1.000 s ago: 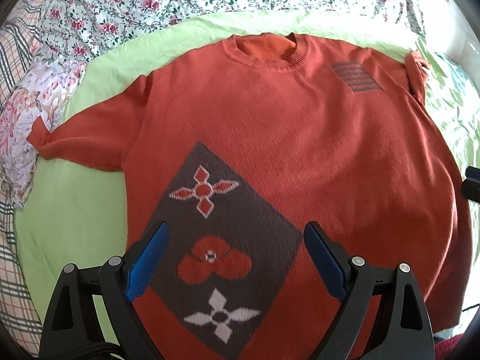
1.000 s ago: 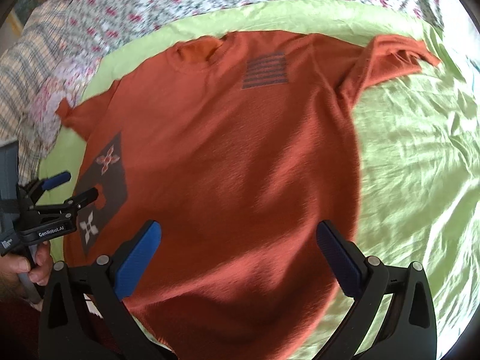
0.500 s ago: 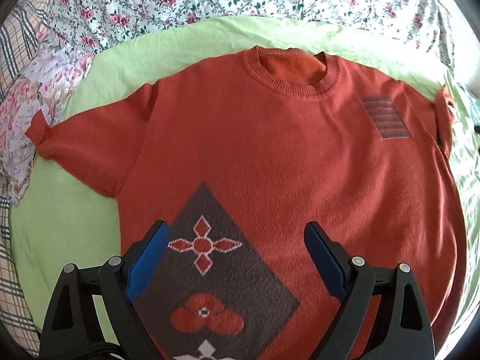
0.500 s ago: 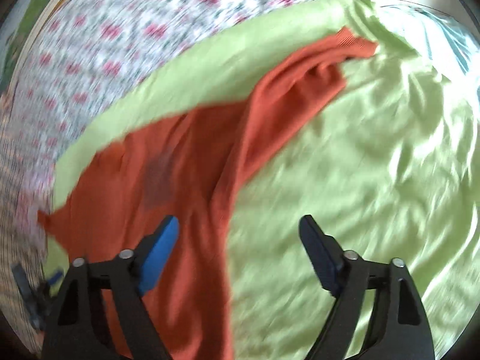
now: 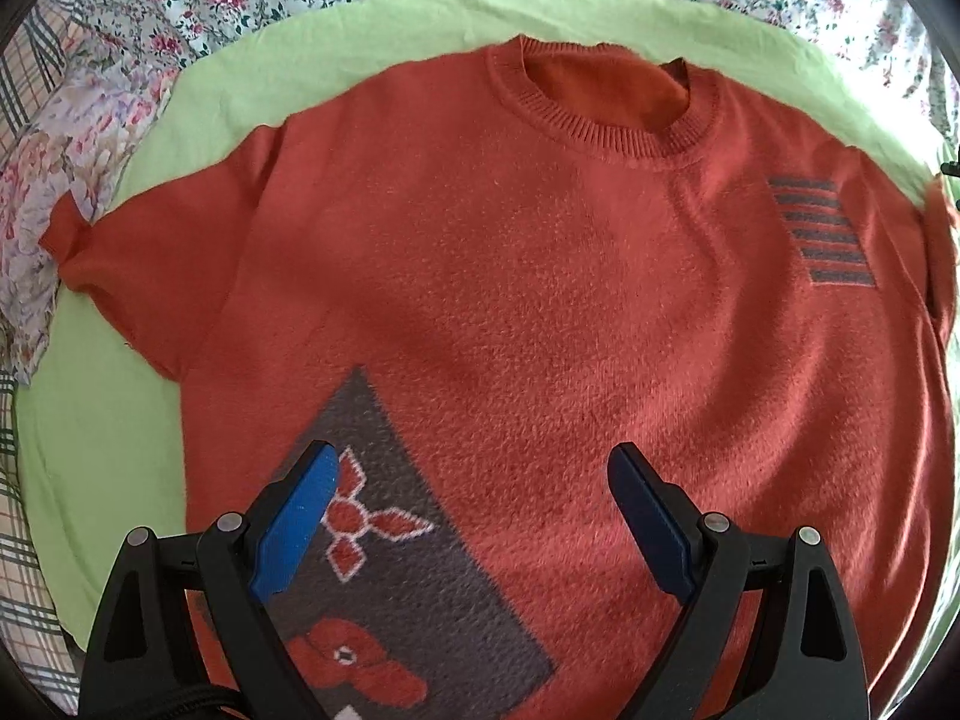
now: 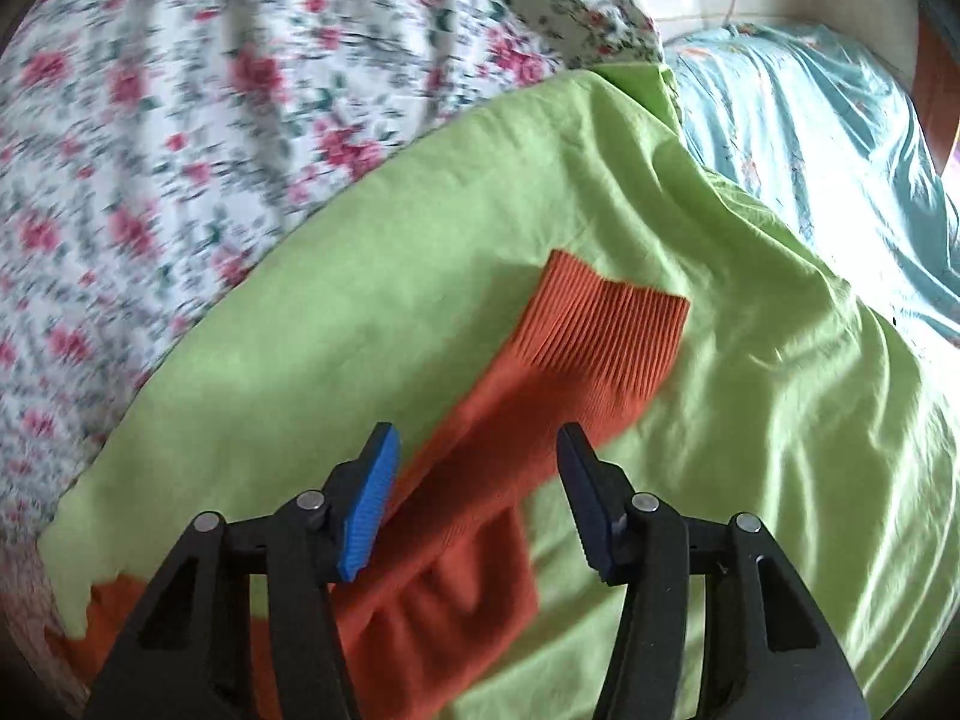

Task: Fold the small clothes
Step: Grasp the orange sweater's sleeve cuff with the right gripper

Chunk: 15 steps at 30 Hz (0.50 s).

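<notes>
- In the left wrist view, a floral sheet bunches at the far left, beside the sweater's left-hand sleeve, whose cuff end touches it.
- A lime-green sheet lies under the orange sweater, which is spread flat and face up, its ribbed collar at the far side.
- The left gripper hangs over the sweater's lower front with its jaws wide apart, holding nothing; its blue left finger pad overlaps the grey diamond panel with its flower motifs.
- Right of the collar, a grey striped patch sits on the sweater's chest near the right-hand shoulder.
- In the right wrist view, a rose-print cover fills the left, bordering the same green sheet.
- The right gripper has its jaws apart on either side of the sweater's other sleeve, not clamped; the ribbed cuff lies just beyond the fingertips on the green sheet.
- A pale turquoise cloth lies to the right of the cuff, past the green sheet's edge.
</notes>
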Each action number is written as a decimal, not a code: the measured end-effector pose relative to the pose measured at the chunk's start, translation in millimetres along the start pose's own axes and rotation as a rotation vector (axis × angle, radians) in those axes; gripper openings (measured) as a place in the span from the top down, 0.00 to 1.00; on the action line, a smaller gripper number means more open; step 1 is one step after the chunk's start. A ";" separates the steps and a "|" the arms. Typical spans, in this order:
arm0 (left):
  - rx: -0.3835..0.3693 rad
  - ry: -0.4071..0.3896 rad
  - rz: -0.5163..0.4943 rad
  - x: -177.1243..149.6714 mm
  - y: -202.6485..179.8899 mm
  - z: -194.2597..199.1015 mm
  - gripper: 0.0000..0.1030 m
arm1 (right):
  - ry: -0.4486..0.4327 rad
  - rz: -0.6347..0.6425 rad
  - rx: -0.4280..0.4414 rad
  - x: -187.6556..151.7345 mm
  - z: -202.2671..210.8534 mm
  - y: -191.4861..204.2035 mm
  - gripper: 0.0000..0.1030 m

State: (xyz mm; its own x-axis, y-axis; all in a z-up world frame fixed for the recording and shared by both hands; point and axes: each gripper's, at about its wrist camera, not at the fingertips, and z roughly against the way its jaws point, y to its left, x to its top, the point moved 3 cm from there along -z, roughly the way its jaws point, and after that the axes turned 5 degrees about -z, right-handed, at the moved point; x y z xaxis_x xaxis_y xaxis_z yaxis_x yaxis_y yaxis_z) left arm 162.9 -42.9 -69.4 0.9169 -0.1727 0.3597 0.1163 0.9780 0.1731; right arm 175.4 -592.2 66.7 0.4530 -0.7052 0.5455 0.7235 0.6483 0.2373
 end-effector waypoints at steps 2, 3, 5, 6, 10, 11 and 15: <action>-0.003 0.012 0.011 4.3 -1.4 -5.1 0.11 | 0.009 0.003 -0.020 12.9 -15.5 -2.3 0.46; -0.006 0.019 0.015 6.2 -2.8 -7.6 0.11 | 0.012 0.007 -0.025 17.0 -20.7 -2.9 0.46; -0.011 0.027 0.019 9.1 -5.2 -10.8 0.11 | 0.035 0.006 -0.038 23.3 -34.9 -5.7 0.54; -0.013 0.029 0.020 10.4 -6.2 -11.5 0.11 | 0.048 0.005 -0.052 24.6 -42.0 -8.1 0.65; -0.033 0.028 0.018 15.3 -10.6 -11.6 0.11 | 0.048 -0.020 -0.031 23.0 -44.8 -17.1 0.93; -0.038 0.026 0.014 15.2 -11.1 -11.2 0.11 | 0.043 -0.016 -0.013 21.4 -43.6 -13.8 0.93; -0.059 0.025 0.011 13.9 -11.9 -6.8 0.11 | 0.028 0.043 0.119 3.3 -16.4 14.3 0.94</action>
State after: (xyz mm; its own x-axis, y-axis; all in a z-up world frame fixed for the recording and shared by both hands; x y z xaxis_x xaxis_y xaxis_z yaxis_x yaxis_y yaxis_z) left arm 176.9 -56.1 -72.7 0.9276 -0.1595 0.3377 0.1278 0.9852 0.1142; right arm 195.7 -589.9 58.7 0.4982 -0.6825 0.5348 0.6366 0.7067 0.3087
